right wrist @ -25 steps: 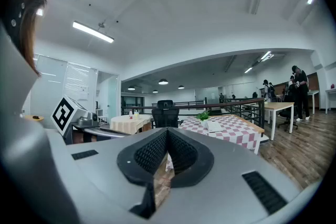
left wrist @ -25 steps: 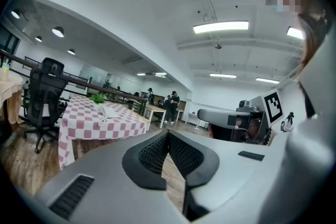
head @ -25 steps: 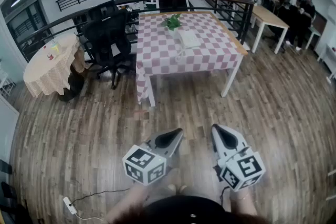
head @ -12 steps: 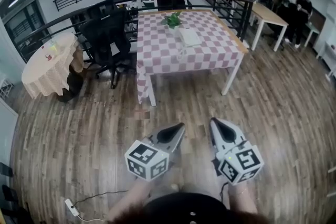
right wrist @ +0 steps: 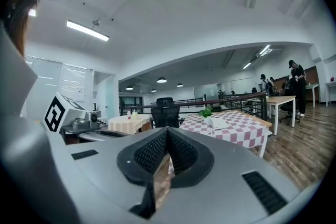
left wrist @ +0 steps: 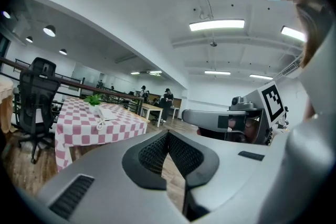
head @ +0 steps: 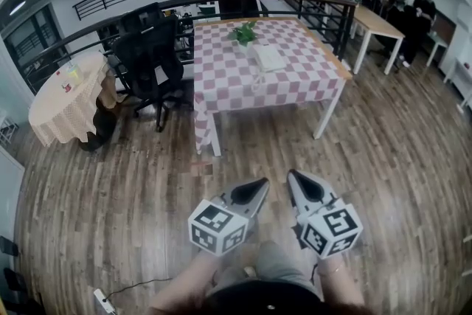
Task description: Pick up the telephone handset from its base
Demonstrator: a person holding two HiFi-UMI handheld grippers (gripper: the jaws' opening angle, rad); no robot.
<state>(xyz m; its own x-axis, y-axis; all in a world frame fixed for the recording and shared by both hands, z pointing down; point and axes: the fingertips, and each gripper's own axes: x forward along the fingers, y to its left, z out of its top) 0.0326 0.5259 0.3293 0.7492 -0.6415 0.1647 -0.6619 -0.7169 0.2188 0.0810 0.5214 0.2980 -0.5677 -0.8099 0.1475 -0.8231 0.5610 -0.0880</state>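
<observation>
Open-plan upper floor, brown wood-plank floor point(head: 110, 181), black metal railing point(head: 324, 7) round the far edge.

Rectangular worktop under a red-and-white checked cloth point(head: 295, 81) stands well ahead of the person, white legs showing. On it, toward the far half: white corded telephone point(head: 269, 57), its cord trailing toward the near edge. The handset cannot be told from the base at this range. Small green potted plant point(head: 243, 31) just behind the telephone. From the left gripper view the telephone point(left wrist: 107, 113) shows left of the jaws; from the right gripper view point(right wrist: 218, 122) it shows right of them.

Black swivel office chair point(head: 151, 55) beside the worktop's left side. Round table with a pale yellow cloth point(head: 63, 99) further left. Group of people point(head: 413, 11) near a light wooden table at far right.

Left gripper point(head: 262, 184) and right gripper point(head: 293, 175) are held side by side low over the floor, both pointing toward the worktop and well apart from it. Each has its jaws closed tip to tip, with nothing between them.
</observation>
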